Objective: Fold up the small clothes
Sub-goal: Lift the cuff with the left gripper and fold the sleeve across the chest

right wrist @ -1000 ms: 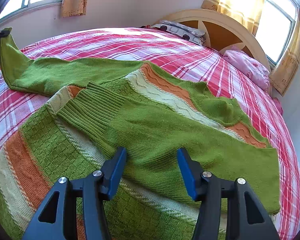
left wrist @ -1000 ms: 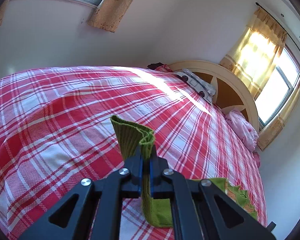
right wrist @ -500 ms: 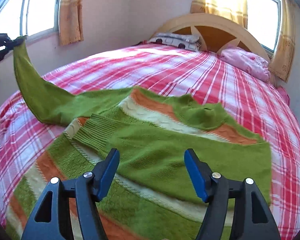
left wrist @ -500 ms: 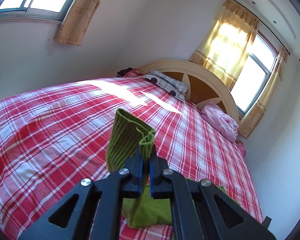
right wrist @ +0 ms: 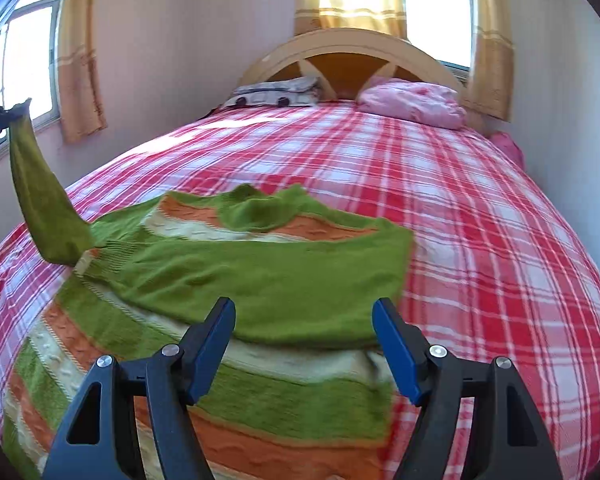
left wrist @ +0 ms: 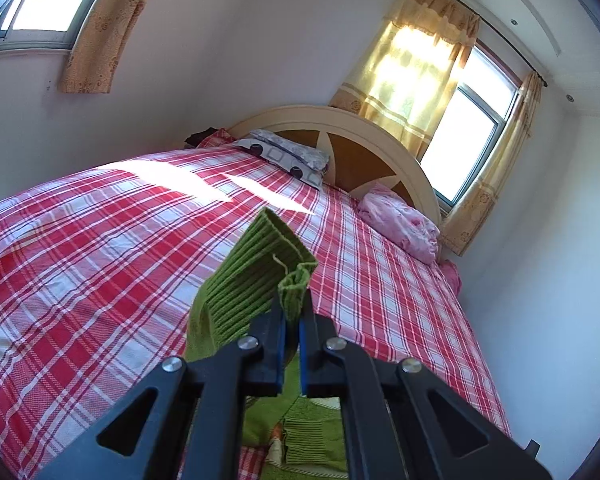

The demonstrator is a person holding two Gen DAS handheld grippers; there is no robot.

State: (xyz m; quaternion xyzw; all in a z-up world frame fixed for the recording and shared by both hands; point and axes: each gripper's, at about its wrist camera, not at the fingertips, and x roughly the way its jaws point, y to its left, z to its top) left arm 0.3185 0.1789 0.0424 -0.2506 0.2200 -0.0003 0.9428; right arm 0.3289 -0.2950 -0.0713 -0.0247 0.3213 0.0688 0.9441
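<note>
Holding the ribbed cuff (left wrist: 260,276) of the sweater's (right wrist: 260,280) sleeve in my left tool (left wrist: 292,312), blue pads pressed together on the knit. Cuff stands up past the tips, its ribs running along the tool's line, toward the headboard (left wrist: 380,136). In the right wrist view the same sleeve (right wrist: 40,200) rises off the bed (right wrist: 460,220) as a taut strip: long axis slanting from the sweater's shoulder up and to the left, to my left tool (right wrist: 4,116) at the frame edge.

Sweater body lies flat on the red plaid bedspread, green with orange and cream bands. Collar (right wrist: 260,210) points to the headboard, hem toward me; long axis runs head to foot of the bed. The other sleeve is folded across the chest, its cuff end at the left near the raised sleeve's root.

My right tool (right wrist: 304,344) hovers above the lower chest, jaws opening, well apart, nothing gripped; sweater shows between them but below, not touched.

Two pillows at the headboard: grey patterned (right wrist: 276,92), pink (right wrist: 412,104).
</note>
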